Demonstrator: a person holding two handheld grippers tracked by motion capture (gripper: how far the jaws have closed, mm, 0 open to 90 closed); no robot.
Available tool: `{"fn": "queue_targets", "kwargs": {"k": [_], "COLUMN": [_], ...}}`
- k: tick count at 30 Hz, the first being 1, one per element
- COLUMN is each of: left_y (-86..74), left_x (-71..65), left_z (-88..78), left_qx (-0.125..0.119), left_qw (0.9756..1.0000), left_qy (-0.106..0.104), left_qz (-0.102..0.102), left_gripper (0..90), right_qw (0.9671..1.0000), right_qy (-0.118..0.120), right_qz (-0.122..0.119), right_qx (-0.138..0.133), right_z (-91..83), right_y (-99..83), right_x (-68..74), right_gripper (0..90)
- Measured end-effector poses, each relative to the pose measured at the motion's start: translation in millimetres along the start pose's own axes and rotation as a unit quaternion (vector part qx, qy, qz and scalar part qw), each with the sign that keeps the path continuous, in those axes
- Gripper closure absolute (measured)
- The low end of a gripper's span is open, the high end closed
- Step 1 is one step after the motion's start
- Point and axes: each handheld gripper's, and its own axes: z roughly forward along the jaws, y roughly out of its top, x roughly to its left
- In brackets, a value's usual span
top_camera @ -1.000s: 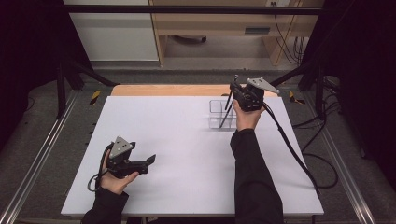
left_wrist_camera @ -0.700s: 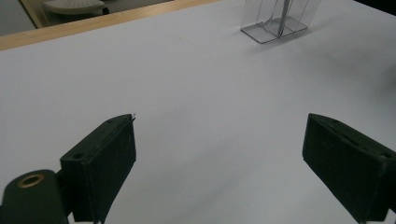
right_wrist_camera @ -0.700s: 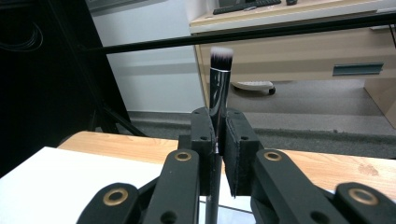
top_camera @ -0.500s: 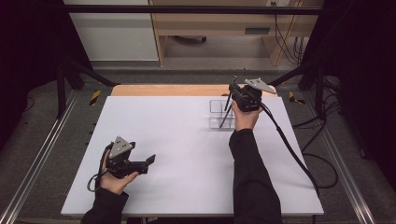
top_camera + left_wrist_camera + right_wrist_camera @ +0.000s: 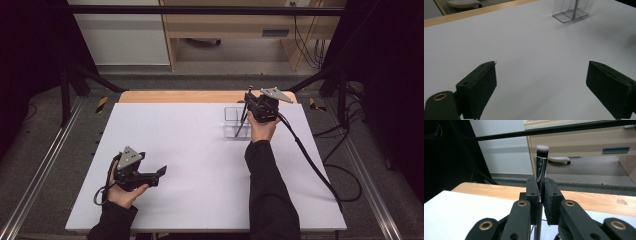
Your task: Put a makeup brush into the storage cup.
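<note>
At the far right of the white table (image 5: 200, 170), the right gripper (image 5: 248, 101) has its jaws clamped on a makeup brush (image 5: 541, 167), pinching the shiny metal ferrule just below the bristles; in the right gripper view the short, white-tipped tuft stands upright above the pads. Seen from the high view, the brush's dark handle slants down and to the left into the clear acrylic organizer (image 5: 235, 122), with its lower end inside one of the compartments, though I cannot tell which one. The brush looks light and rigid, so it should need little force, but the polished ferrule is likely slippery and could slide or swing between flat pads; the handle lower down would probably give a surer hold. The bristles are soft and best left untouched. The organizer seems light and may shift if the handle drags on its wall. Near the left front of the table, the left gripper (image 5: 541, 82) rests with its jaws wide apart and nothing between them.
</note>
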Motion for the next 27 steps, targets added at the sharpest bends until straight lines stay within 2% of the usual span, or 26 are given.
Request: {"fn": "queue_targets", "kwargs": {"k": [27], "left_y": [-0.2], "left_x": [-0.8], "left_z": [0.5], "left_qx": [0.000], "left_qw": [1.0000], "left_qy": [-0.001], "left_qz": [0.001], "left_gripper": [8.6], "right_qw": [0.9995], "right_qy": [0.000], "right_qz": [-0.005], "right_qx": [0.031], "right_z": [9.7], "right_y": [-23.9], "right_x": [1.4], "right_gripper": [83.9]}}
